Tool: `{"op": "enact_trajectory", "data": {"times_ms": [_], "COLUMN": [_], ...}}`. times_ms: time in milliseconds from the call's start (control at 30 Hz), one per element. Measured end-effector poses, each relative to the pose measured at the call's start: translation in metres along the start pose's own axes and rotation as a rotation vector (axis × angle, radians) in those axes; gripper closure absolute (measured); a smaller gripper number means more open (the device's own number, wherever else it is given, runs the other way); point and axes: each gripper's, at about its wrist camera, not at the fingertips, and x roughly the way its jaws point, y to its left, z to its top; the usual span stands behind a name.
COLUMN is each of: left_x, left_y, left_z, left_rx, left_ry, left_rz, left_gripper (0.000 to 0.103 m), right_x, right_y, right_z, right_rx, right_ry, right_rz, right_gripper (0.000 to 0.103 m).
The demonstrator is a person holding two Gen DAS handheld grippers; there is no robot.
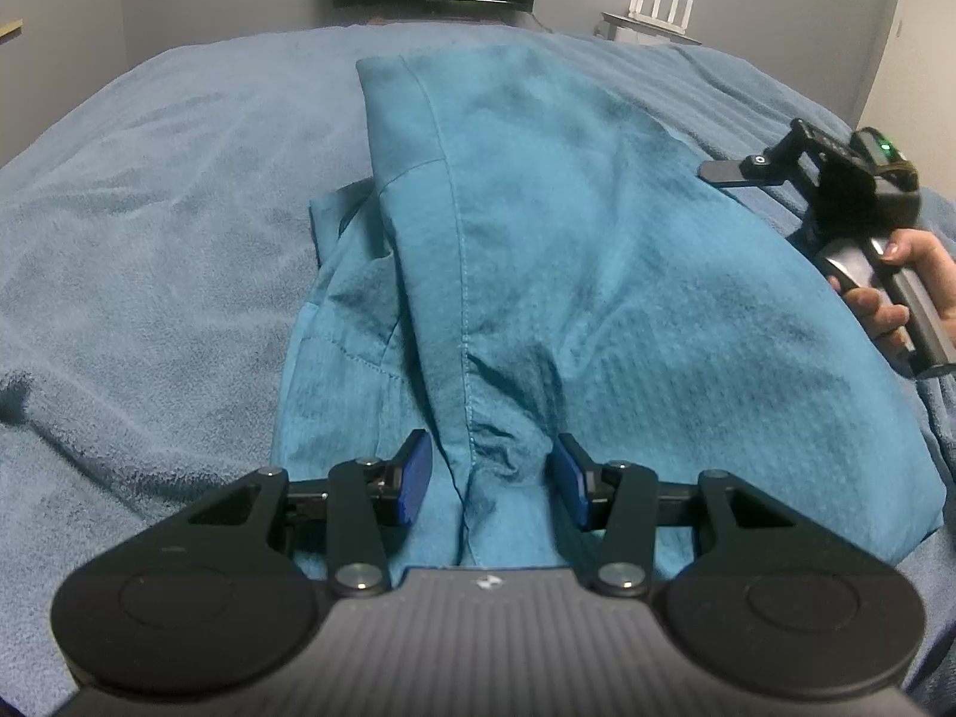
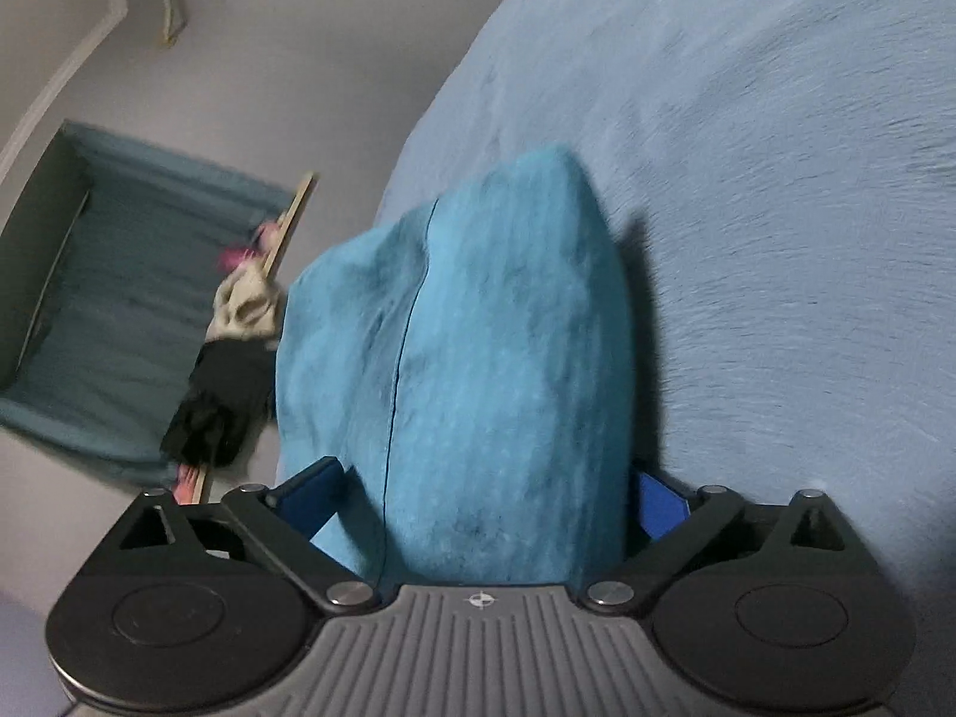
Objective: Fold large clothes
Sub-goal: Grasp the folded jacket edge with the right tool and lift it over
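The teal garment [image 1: 597, 251] is thin matt knit cloth with stitched seams; the blue bedcover [image 1: 167, 227] beneath looks fleecy and napped. The left gripper [image 1: 491, 478] has matt black plastic links, shiny metal rivets and ribbed grey housing

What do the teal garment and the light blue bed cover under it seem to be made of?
Teal garment: it looks like a thin woven or technical fabric with a matte finish; a fine grid texture and stitched seams show on it. Light blue bed cover: probably fleece or terry, soft and matte; its surface is fuzzy, with a brushed nap. The exact fibre of either cannot be told.
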Motion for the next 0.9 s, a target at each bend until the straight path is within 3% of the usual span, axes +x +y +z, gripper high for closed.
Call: {"op": "enact_trajectory", "data": {"times_ms": [200, 333, 467, 533, 633, 800, 900], "left_x": [0.005, 0.007, 0.007, 0.008, 0.008, 0.009, 0.008], "left_y": [0.005, 0.008, 0.01, 0.01, 0.01, 0.005, -0.006], "left_z": [0.002, 0.002, 0.002, 0.001, 0.0, 0.002, 0.003], "left_rx": [-0.01, -0.017, -0.019, -0.024, -0.034, -0.021, 0.009], "left_ry": [0.008, 0.009, 0.011, 0.015, 0.019, 0.025, -0.005], "left_rz": [-0.016, -0.027, -0.03, -0.027, -0.029, -0.033, -0.053], "left_gripper": [0.059, 0.059, 0.059, 0.059, 0.059, 0.059, 0.059], "right_x": [0.028, 0.037, 0.038, 0.034, 0.016, -0.022, -0.05], "right_y": [-0.01, -0.018, -0.02, -0.008, 0.023, 0.086, 0.097], "right_z": [0.016, 0.017, 0.005, -0.001, -0.014, -0.056, -0.076], "right_rx": [-0.029, -0.043, -0.05, -0.089, -0.177, -0.408, -0.429], "right_ry": [0.079, 0.062, -0.007, -0.03, -0.102, -0.25, -0.306], "right_rz": [0.048, 0.089, 0.062, -0.007, -0.025, -0.107, -0.123], "right_gripper": [0.0, 0.0, 0.002, 0.015, 0.029, 0.037, 0.04]}}
